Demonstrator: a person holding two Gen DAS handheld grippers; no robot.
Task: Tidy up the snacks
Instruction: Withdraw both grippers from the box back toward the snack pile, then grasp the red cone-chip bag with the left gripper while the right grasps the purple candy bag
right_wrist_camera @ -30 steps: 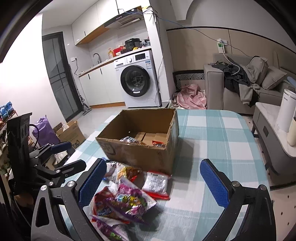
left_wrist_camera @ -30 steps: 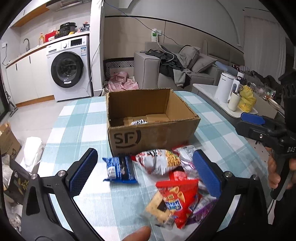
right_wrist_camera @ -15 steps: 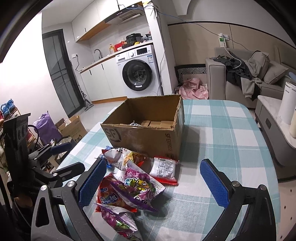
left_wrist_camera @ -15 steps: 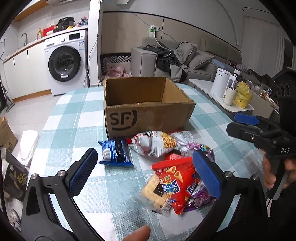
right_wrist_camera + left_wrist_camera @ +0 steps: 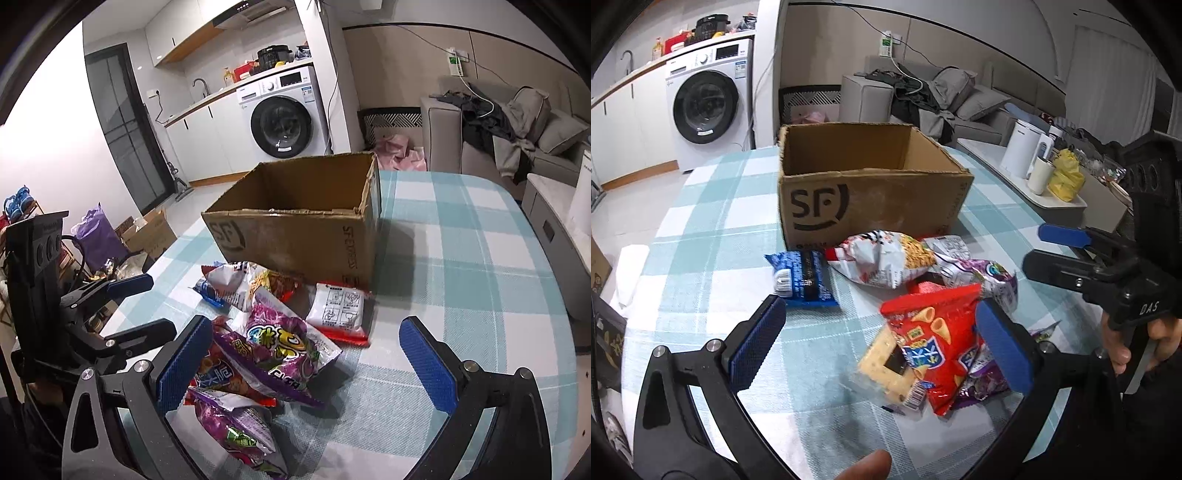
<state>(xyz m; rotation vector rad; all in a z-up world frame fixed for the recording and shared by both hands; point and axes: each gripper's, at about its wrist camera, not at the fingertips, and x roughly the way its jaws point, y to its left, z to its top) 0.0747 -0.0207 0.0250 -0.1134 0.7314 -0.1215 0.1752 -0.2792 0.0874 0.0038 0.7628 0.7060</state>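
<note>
Left gripper [image 5: 879, 343] & right gripper [image 5: 306, 362] both hover low over the table [image 5: 480, 258], jaws spread wide, holding nothing. Snack packets [image 5: 280, 339] lie piled near the table's front edge, just under both grippers, w/ the open cardboard box [image 5: 871, 199] right behind them.

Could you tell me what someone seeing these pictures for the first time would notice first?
Most likely the open cardboard box with its bold black logo, standing mid-table on the checked tablecloth. Right in front of it lies a bright heap of snack packets, the red chip bag and the purple candy bag standing out. Both tongs, left and right, hang open over the heap, holding nothing.
</note>
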